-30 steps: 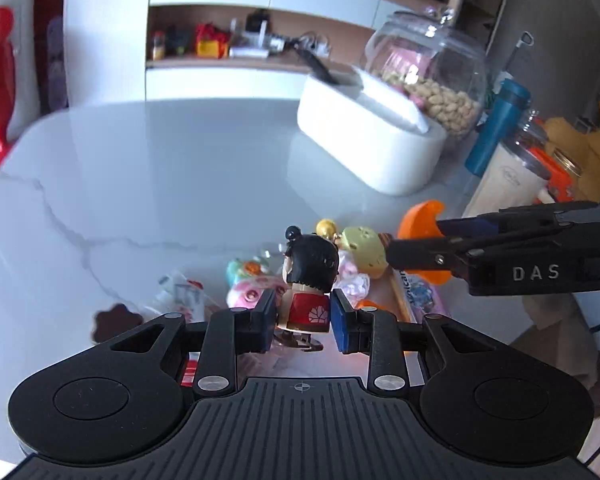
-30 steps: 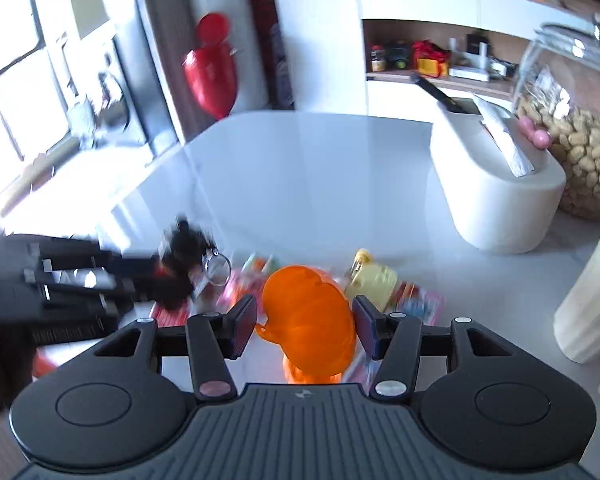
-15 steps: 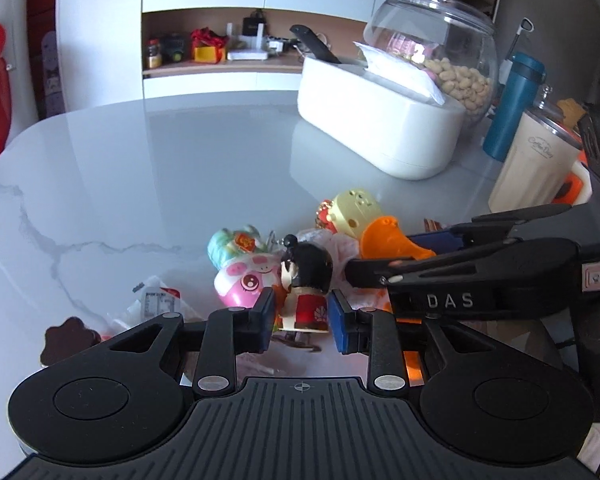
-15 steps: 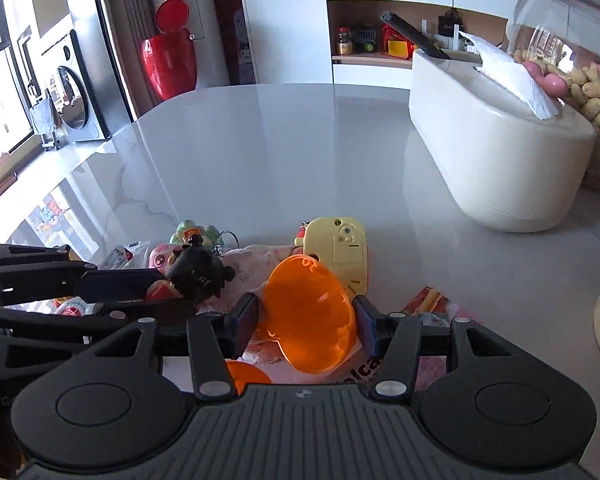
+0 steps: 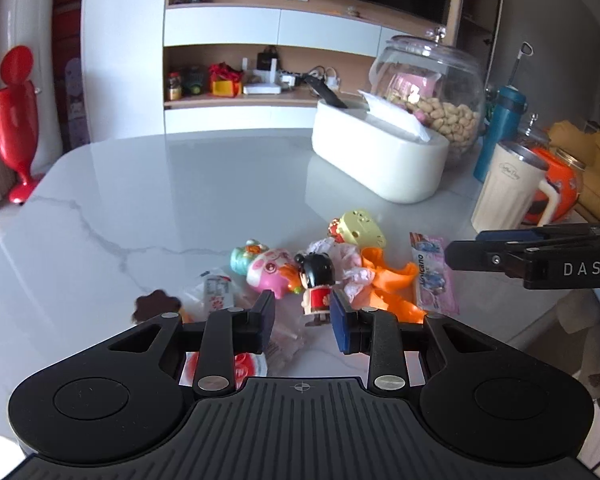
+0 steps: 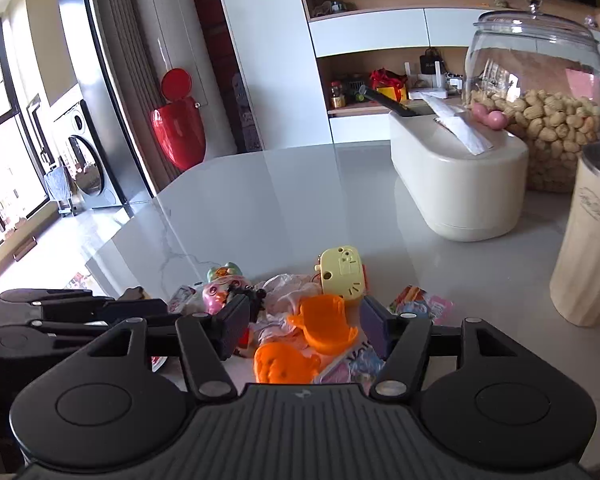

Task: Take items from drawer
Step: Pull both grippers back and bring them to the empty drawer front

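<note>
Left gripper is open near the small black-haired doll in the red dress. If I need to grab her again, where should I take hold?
Probably across the red body of the small black-haired doll in the red dress, below the big round head, coming from this near side. She stands upright on the white marble table, between the left gripper's open jaws, and the head looks too round to pinch securely.

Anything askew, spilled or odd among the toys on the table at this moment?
Nothing spilled or broken. The toys sit in a loose heap: the orange molds lie tipped on crumpled wrappers, and the black-haired figurine stands upright.
</note>
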The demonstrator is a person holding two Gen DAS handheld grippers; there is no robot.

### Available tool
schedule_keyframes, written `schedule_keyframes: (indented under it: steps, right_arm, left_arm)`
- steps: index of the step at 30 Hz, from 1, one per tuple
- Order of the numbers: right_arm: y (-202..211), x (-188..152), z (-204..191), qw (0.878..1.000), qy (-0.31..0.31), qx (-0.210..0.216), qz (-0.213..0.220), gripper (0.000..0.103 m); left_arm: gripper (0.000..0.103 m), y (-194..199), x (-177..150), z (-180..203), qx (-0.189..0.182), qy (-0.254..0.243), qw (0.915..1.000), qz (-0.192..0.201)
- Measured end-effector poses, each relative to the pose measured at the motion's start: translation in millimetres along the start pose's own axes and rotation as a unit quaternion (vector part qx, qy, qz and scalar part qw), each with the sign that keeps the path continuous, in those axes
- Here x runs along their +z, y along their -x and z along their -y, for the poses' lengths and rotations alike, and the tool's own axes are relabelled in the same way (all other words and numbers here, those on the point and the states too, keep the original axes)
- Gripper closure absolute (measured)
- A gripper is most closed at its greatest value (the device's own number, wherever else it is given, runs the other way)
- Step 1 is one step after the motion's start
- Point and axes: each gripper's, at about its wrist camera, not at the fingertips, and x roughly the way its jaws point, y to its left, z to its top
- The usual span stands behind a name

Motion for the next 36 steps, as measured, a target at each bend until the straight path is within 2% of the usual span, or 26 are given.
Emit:
schedule_keyframes:
  steps: [6,9,12,14,16,18,21,23,25,28,31,36]
  right_arm:
    - [78.2,-37.1,-15.8,1.0,0.022,-0.003,0.018,0.041]
    - [108.2,-62.3,-27.8,0.999,0.028,0.018,0.0,0.04]
    - [120.5,-97.1,-44.6,0.997,0.029,0.052,-0.043,0.036]
    - [114.2,-127.0,-59.0,0.992,0.019,0.078,-0.095,0.036]
    - [98.3,-155.8,-73.8,0.983,0.01,0.097,-0.154,0.036]
    - [84.1,-179.7,-88.5,0.975,0.01,0.111,-0.191,0.036]
    - [63.1,-199.3,-95.9,0.969,0.012,0.097,-0.226,0.036]
    - [51.5,-203.1,-89.2,0.968,-0.003,0.078,-0.24,0.036]
    - [45.9,-203.5,-80.7,0.968,-0.016,0.063,-0.243,0.036]
    - [37.4,-207.7,-72.6,0.967,-0.019,0.051,-0.248,0.036]
    - [30.7,-213.2,-70.9,0.965,-0.019,0.043,-0.257,0.036]
    - [30.3,-215.9,-69.7,0.968,-0.013,0.028,-0.25,0.036]
  left_arm:
    - [0.07,86.0,-59.7,11.1,0.017,0.023,0.9996,0.005]
    - [0.07,112.5,-102.8,17.6,0.003,0.045,0.9988,-0.019]
    - [0.07,121.8,-144.0,26.4,-0.015,0.042,0.997,-0.063]
    - [0.07,121.3,-167.3,29.3,-0.012,0.048,0.9944,-0.093]
    - [0.07,124.1,-187.0,28.1,-0.014,0.069,0.9918,-0.107]
    - [0.07,123.3,-199.7,24.0,-0.01,0.089,0.9898,-0.111]
    - [0.07,115.5,-208.4,18.3,0.01,0.095,0.9882,-0.12]
    - [0.07,114.6,-207.1,10.3,0.021,0.107,0.9878,-0.111]
    - [0.07,120.3,-199.1,-3.9,0.038,0.112,0.9894,-0.084]
    - [0.07,128.3,-183.0,-29.1,0.1,0.112,0.9876,-0.047]
    - [0.07,128.9,-178.0,-46.3,0.13,0.124,0.9824,-0.051]
    - [0.069,127.1,-186.5,-49.8,0.171,0.125,0.9746,-0.072]
